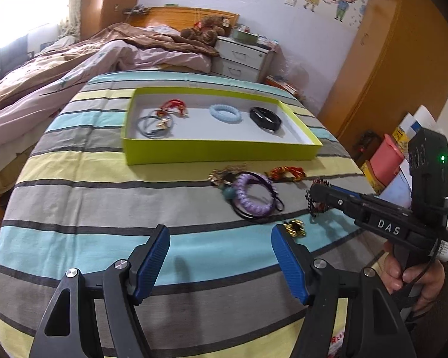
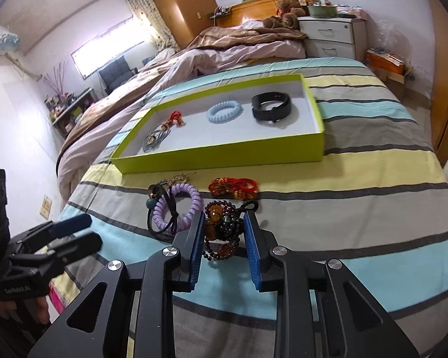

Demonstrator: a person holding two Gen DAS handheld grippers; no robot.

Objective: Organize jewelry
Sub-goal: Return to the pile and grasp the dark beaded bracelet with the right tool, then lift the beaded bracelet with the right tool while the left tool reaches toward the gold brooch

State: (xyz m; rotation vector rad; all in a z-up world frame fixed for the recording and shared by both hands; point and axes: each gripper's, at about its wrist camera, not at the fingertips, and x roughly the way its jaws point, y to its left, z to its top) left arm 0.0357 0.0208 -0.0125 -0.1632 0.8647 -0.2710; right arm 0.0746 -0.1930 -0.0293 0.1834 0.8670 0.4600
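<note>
The right claw [image 2: 222,235] was clenched on a dark purple beaded bracelet with amber beads [image 2: 222,229], its blue ribbed pads pressing the bundle from both sides just above the striped bedspread [image 2: 358,185]. At ten o'clock from that bundle lay a lilac coiled plastic bracelet [image 2: 179,205] tangled with a thin black cord, and at twelve o'clock, a little apart, a red and amber knotted bracelet [image 2: 233,186]. Beyond these sat a shallow lime-green cardboard box with a white floor [image 2: 224,152]. Inside it, a black watch-like band [image 2: 271,106] rested at the three o'clock end, a pale blue coiled bracelet [image 2: 224,110] in the middle, and a red cord piece [image 2: 176,117] with grey loops [image 2: 155,141] at the nine o'clock end. The left claw [image 1: 219,256] hung released above the bedspread, nothing between its pads; a small gold and black trinket [image 1: 294,228] lay by its right finger.
</note>
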